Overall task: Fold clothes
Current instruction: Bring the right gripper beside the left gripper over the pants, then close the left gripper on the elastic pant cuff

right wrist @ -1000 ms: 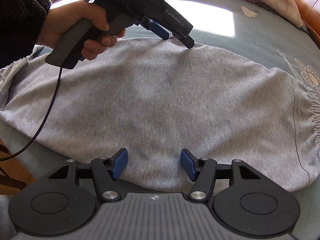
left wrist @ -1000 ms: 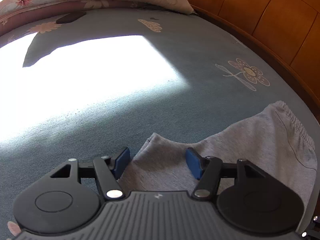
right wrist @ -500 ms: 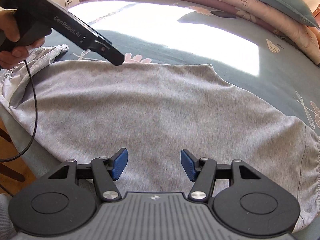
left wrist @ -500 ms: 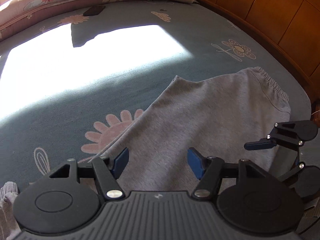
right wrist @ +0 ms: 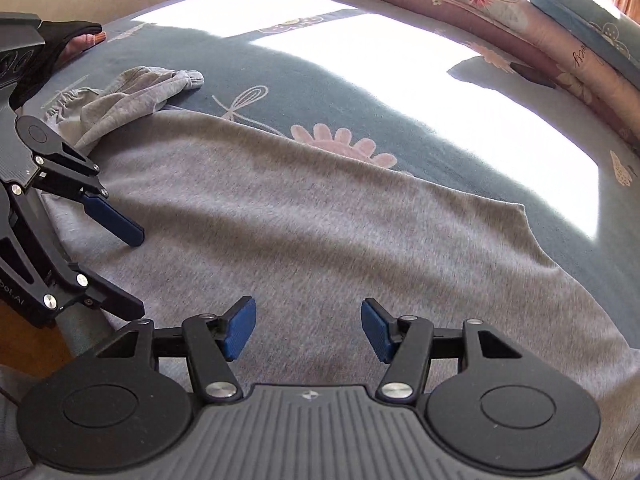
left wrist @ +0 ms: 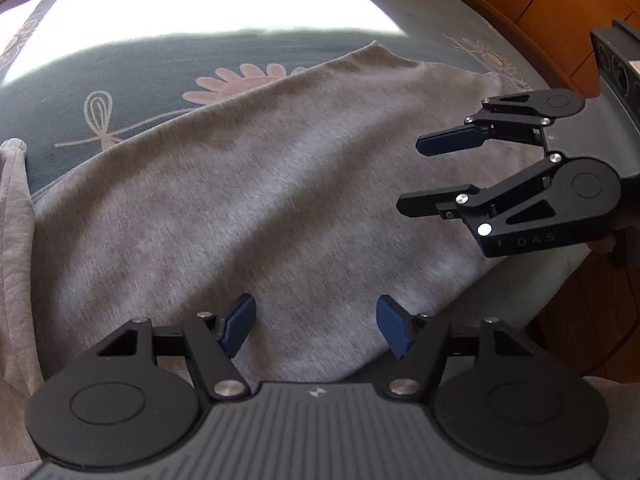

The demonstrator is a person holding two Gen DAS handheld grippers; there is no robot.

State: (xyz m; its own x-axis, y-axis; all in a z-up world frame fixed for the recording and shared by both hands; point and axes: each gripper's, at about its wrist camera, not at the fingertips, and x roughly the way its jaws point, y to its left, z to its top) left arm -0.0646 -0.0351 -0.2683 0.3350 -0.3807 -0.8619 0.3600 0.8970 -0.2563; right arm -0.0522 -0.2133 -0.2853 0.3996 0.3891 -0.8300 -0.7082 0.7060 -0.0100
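Bed (right wrist: pixel 304 92) with a blue flower-print cover carries the grey sweatpants (right wrist: pixel 320 240), spread flat along its near edge, one bunched end at far left. Left gripper (left wrist: pixel 316 326) hovers above the cloth, jaws opening, nothing between them; right gripper (right wrist: pixel 306 328) likewise, jaws spread and empty. Best practice: pinch matching edge points, then lift evenly.

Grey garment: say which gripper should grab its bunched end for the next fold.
Probably left. The left gripper, jaws opening with nothing pinched, hovers beside the bunched end. The right gripper, also open, hangs over the middle of the grey garment, farther off.
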